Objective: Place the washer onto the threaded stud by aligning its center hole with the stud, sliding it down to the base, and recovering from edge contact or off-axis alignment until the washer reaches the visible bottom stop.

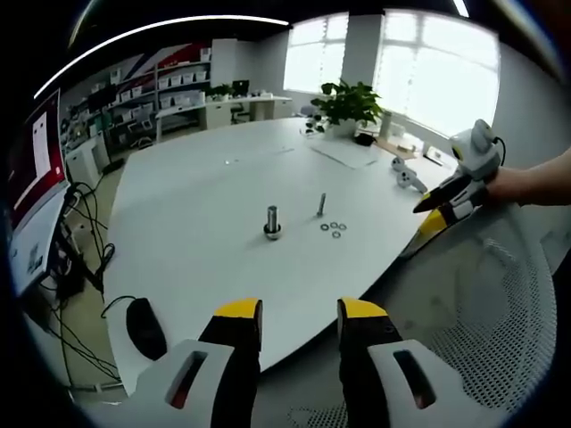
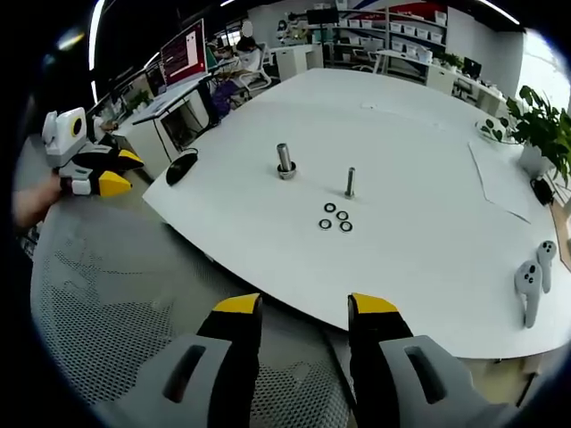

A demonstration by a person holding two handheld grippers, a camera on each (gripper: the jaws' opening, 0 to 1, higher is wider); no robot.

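Both grippers, left gripper (image 1: pixel 299 312) and right gripper (image 2: pixel 305 308), sit spread-jawed and empty, off the table (image 2: pixel 410 267). Step in hand looks like the pickup: take one washer (image 2: pixel 330 208) by its rim. The threaded stud (image 2: pixel 350 182) stands just beyond at 12 o'clock; descend along its axis.

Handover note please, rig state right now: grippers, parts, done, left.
Left gripper: open, empty, held back off the table edge.
Right gripper: open, empty, also short of the table.
Parts: three washers lie loose on the table, just in front of the thin threaded stud. A thicker metal post stands apart to its side.
Done: nothing yet; no washer on the stud.
Left: pick a washer, line up its hole with the stud, slide it down to the base.
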